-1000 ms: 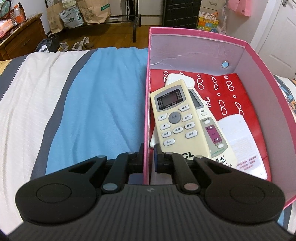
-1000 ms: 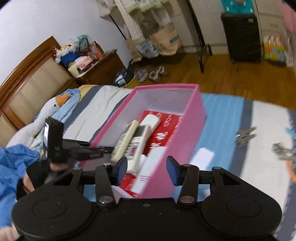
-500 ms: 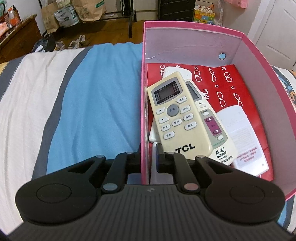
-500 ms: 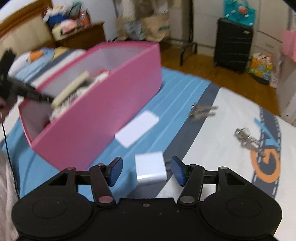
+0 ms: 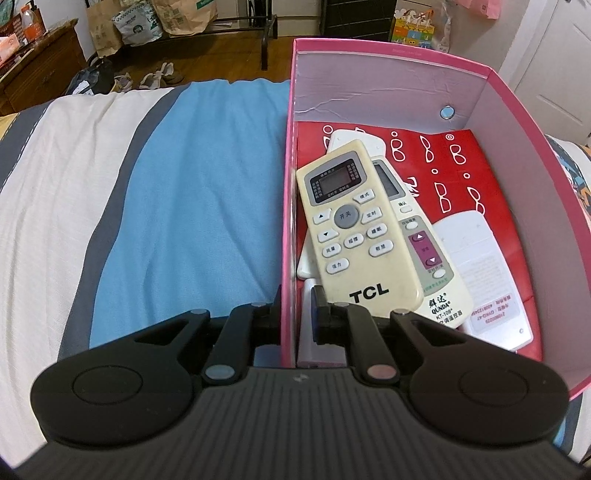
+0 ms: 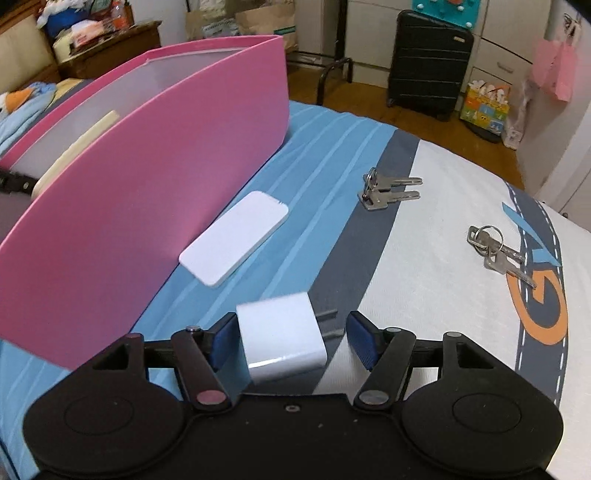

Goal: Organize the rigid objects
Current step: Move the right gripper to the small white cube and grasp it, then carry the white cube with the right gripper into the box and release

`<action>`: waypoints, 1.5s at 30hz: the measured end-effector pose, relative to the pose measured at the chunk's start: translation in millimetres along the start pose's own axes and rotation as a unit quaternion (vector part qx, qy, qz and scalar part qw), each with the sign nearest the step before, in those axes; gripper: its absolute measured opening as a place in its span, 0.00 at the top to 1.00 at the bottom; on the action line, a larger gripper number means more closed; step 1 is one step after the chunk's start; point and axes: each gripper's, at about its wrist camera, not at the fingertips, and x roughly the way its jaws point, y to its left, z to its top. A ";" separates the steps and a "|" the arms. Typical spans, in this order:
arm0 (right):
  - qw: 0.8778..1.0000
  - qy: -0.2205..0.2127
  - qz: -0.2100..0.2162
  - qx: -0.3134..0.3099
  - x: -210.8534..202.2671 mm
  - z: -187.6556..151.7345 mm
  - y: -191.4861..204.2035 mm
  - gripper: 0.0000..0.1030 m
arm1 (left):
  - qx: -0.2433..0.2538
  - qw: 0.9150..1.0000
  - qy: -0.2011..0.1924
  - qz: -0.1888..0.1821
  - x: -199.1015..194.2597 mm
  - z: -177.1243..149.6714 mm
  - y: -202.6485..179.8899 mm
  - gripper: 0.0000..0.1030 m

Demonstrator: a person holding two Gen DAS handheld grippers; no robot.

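Bedroom with a wooden floor, a black suitcase (image 6: 430,59) by the far wall and paper bags (image 5: 184,16) beyond the foot of the bed. Everything sat on a bed (image 5: 192,177) covered in a blue, grey and white striped sheet.

On the bed stood a pink box (image 5: 384,51), open at the top. Its bottom was lined with a red card (image 5: 458,162) printed with white shapes. Inside lay a cream TCL remote (image 5: 354,229), face up, resting across a second remote (image 5: 436,273) marked QUNDA. A white remote (image 5: 354,138) showed beneath both of them, and a white flat device (image 5: 476,251) with a label lay against the right side.

The left hand-held gripper (image 5: 295,314) was clamped on the box's near left wall, one finger outside and one inside, close together with the wall between them.

From the right wrist view, the box (image 6: 155,177) stood to the left. Just beside its outer wall lay a flat white card (image 6: 234,238) on the blue stripe. The right hand-held gripper (image 6: 291,339) had its fingers spread apart around a white cube (image 6: 282,343), which sat on the sheet between them; the left finger looked to be touching it, the right one stood clear. Farther off lay two sets of keys, one (image 6: 388,188) on the grey stripe, the other (image 6: 495,251) to the right on the white part.
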 end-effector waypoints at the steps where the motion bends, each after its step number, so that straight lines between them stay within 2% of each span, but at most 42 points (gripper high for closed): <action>1: 1.000 -0.002 -0.008 0.008 -1.2 0.2 -0.3 0.38 | -0.003 1.000 0.000 -0.001 -0.2 0.1 0.6 0.91; 5: 0.998 -0.011 -0.014 0.057 -10.3 0.9 -8.0 0.38 | -0.004 1.000 0.000 -0.002 -1.1 -0.4 1.0 0.91; 13: 0.992 -0.089 0.012 0.089 -64.7 14.8 -9.4 0.38 | -0.004 1.000 0.000 -0.001 -1.5 -1.7 5.2 0.91; 15: 0.989 -0.117 0.037 0.086 -89.9 21.8 1.4 0.38 | -0.004 1.000 0.001 -0.001 -1.4 -1.1 4.7 0.91; 17: 0.984 -0.140 0.082 0.074 -112.9 31.1 18.4 0.38 | -0.003 1.000 0.000 -0.001 -1.6 -1.0 3.6 0.91; 19: 0.980 -0.150 0.118 0.048 -126.1 40.7 39.8 0.38 | -0.006 1.000 -0.001 -0.002 -1.6 -1.0 3.3 0.91; 23: 0.982 -0.120 0.146 0.026 -131.1 62.5 79.3 0.38 | -0.020 1.000 -0.006 -0.006 -0.9 -1.3 5.1 0.91; 26: 0.984 -0.089 0.154 0.019 -115.3 74.4 100.9 0.38 | -0.021 1.000 -0.006 -0.006 -1.1 -1.3 5.4 0.91; 29: 0.988 -0.038 0.146 0.032 -87.2 82.8 118.6 0.38 | -0.019 1.000 -0.003 -0.009 -1.2 -1.2 6.4 0.91; 32: 0.989 0.001 0.139 0.052 -63.1 83.8 127.2 0.38 | -0.020 1.000 0.000 -0.014 -0.9 -1.2 7.9 0.91; 41: 0.988 0.076 0.115 0.070 -23.8 81.5 152.1 0.39 | -0.028 0.999 -0.002 -0.025 -2.9 -1.1 12.0 0.91; 43: 0.985 0.090 0.117 0.091 -18.1 78.6 150.7 0.39 | -0.030 0.999 -0.002 -0.027 -3.0 -1.4 12.7 0.91; 45: 0.982 0.084 0.125 0.112 -20.2 78.5 147.0 0.40 | -0.030 0.999 -0.003 -0.027 -3.8 -1.9 12.5 0.91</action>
